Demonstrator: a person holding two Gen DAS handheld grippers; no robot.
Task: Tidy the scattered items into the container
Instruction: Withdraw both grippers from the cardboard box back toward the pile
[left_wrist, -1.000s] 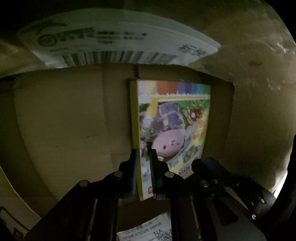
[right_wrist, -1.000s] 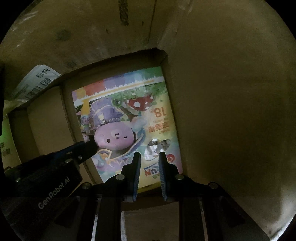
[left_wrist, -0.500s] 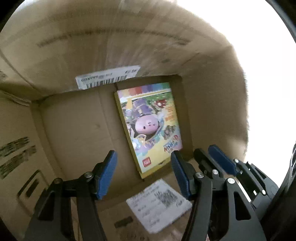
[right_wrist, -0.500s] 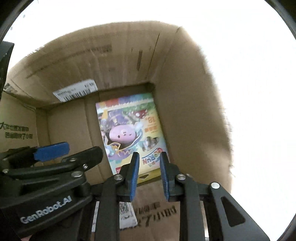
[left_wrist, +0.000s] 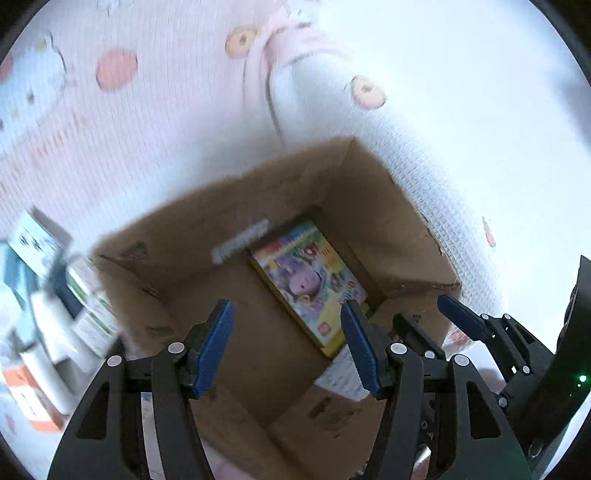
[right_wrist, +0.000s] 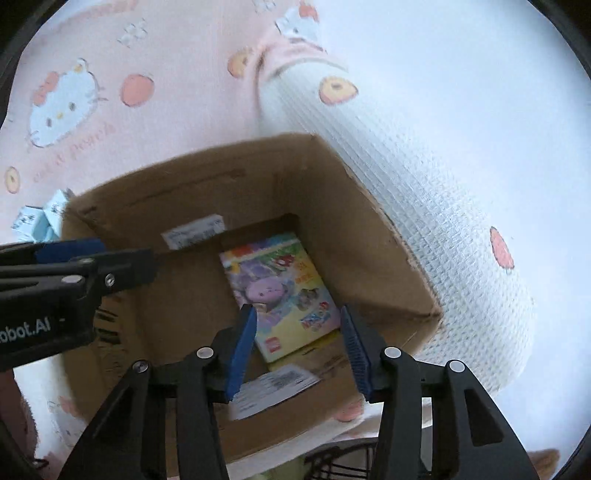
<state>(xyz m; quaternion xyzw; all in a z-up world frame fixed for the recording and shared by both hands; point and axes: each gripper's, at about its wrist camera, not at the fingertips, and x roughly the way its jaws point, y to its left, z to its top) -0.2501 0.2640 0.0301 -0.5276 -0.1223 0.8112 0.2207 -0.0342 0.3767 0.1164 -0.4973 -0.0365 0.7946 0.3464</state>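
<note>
Both grippers have risen out of the box (left_wrist: 229, 221) since a second ago, when the left one pinched the book's edge deep inside and the right one stood nearly closed just above the cover. Now the left gripper (left_wrist: 286, 347) hangs above the box mouth with its jaws spread wide and nothing between them. The right gripper (right_wrist: 301, 347) is likewise above the box, jaws well apart and empty.

The book (left_wrist: 308, 282) lies flat on the box floor, cover up, against the right-hand wall and near the far corner. In the left view it shows in the gap between the jaws, nearer the right one, whose tip overlaps its near corner in the picture; it is far below and untouched. In the right view the book (right_wrist: 280, 291) sits between and beyond the blue pads (right_wrist: 242, 350), well below them.

A white label (right_wrist: 273, 391) lies on the near part of the box floor. The box rests on a pink and white printed blanket (right_wrist: 177, 59). Small cartons (left_wrist: 44, 273), blurred, lie outside the box to its left.
</note>
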